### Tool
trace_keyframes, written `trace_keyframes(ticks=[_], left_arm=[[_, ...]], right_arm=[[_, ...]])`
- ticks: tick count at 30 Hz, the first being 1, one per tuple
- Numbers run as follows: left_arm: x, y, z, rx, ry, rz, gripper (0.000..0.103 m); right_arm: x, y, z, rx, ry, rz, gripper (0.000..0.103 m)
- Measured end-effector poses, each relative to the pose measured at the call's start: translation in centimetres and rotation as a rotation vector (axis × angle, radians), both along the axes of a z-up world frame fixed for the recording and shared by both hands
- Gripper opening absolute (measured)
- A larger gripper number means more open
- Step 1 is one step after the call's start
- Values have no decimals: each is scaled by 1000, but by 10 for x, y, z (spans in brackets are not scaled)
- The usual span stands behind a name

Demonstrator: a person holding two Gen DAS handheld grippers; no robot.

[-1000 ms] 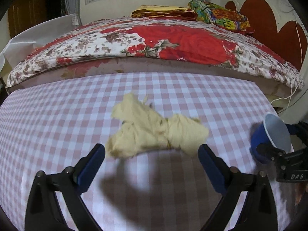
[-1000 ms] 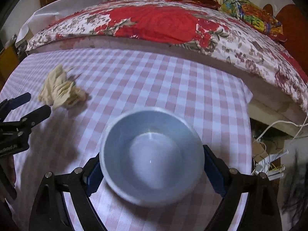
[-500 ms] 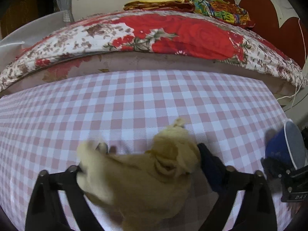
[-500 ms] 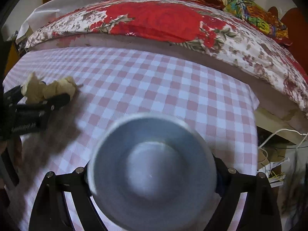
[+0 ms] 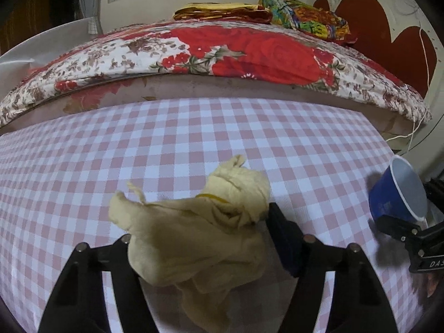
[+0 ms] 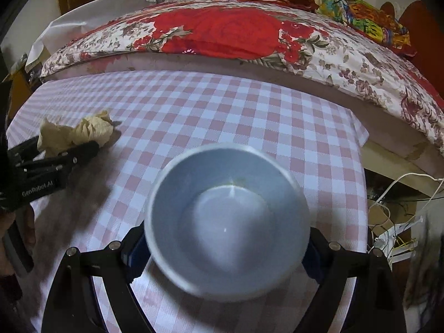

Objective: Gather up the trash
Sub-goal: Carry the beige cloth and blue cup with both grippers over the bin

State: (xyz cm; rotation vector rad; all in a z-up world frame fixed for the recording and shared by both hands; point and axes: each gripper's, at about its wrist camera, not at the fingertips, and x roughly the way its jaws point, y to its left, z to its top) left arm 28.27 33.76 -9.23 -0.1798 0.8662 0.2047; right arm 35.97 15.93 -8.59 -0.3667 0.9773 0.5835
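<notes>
A crumpled pale-yellow paper wad (image 5: pixel 194 238) lies on the pink-checked tablecloth (image 5: pixel 194 138), bunched up between the jaws of my left gripper (image 5: pixel 202 230). The jaws are closing; the right pad (image 5: pixel 283 236) presses its side and the left pad is hidden behind it. The same wad (image 6: pixel 83 130) and left gripper (image 6: pixel 69 149) show at the left of the right wrist view. My right gripper (image 6: pixel 224 244) is shut on a blue paper cup (image 6: pixel 227 216) with an empty white inside, tilted toward the camera. That cup (image 5: pixel 394 194) is at the right in the left wrist view.
A bed with a red floral cover (image 5: pixel 222 55) runs along the table's far side, with folded cloths (image 5: pixel 277 14) on it. Past the table's right edge (image 6: pixel 360 166), white cables and clutter (image 6: pixel 394 222) lie on the floor.
The left gripper came down over the wad and its jaws narrowed from wide open until they squeeze it, bunching it up. The right gripper keeps the cup, almost still.
</notes>
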Motion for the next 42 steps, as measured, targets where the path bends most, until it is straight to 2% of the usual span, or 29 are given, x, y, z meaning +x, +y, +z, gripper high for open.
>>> trace_keyframes(ticks=[1,3,5,8,17,30,42], left_arm=[[1,2,-1,-13,5,-1,70],[-2,4,-2,-30,-1,-2,60],[-4,3,-1,-39,-12,-7,49],[-8,0,5,-59,-29,-29,38],[-37,-24,33,-44,-69,-72,36],[-111,-101,93,-41,-145,-158,36],[-153,-177,117,-43,-169,-253,36]], right_arm=[[-2,-2,0,-2,-4,-4,90],[-3,-4,1,-7,-7,-12,90],[-7,-5,4,1,-15,-7,79],[-13,-4,9,10,-25,4,76],[-45,-26,42,70,-55,1,76],[-133,-108,103,116,-127,-32,76],[-197,-187,136,152,-179,-83,76]])
